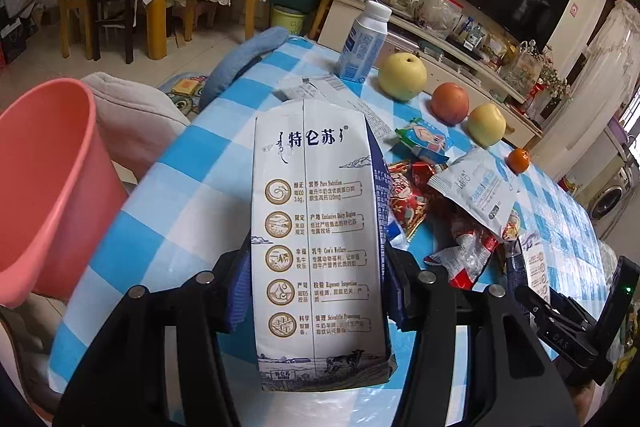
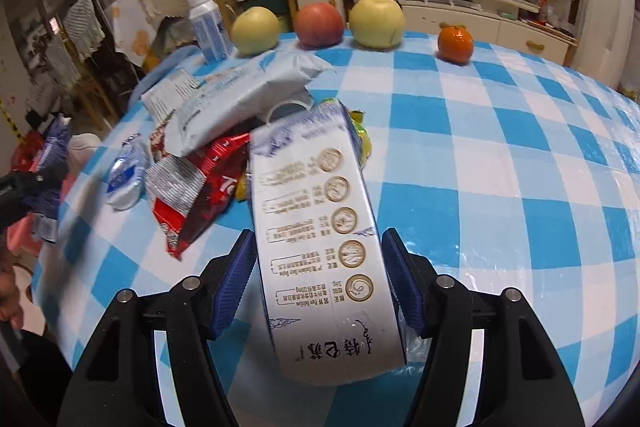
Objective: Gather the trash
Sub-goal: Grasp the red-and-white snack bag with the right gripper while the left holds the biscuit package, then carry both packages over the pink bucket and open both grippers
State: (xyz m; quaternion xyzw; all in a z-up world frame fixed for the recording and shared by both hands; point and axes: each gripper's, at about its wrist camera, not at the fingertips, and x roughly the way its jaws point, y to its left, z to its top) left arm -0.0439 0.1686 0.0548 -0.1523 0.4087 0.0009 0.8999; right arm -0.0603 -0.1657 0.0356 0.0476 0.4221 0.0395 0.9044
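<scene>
My left gripper [image 1: 316, 291] is shut on a white and blue milk carton [image 1: 316, 227], held above the checked table near its left edge. My right gripper [image 2: 320, 283] has a second milk carton [image 2: 320, 247] between its pads; the left pad shows a gap, the right pad touches it. A pile of wrappers [image 2: 200, 163] and a pale blue pouch [image 2: 240, 95] lie just left of that carton. The pink bin [image 1: 48, 187] stands off the table's left edge.
A milk bottle [image 1: 364, 43], two pears [image 1: 402, 75], an apple [image 1: 450, 103] and an orange [image 1: 519, 159] line the far edge of the blue checked tablecloth [image 2: 500, 147]. A grey cushion [image 1: 132, 123] sits beside the bin. Chairs and a TV cabinet stand beyond.
</scene>
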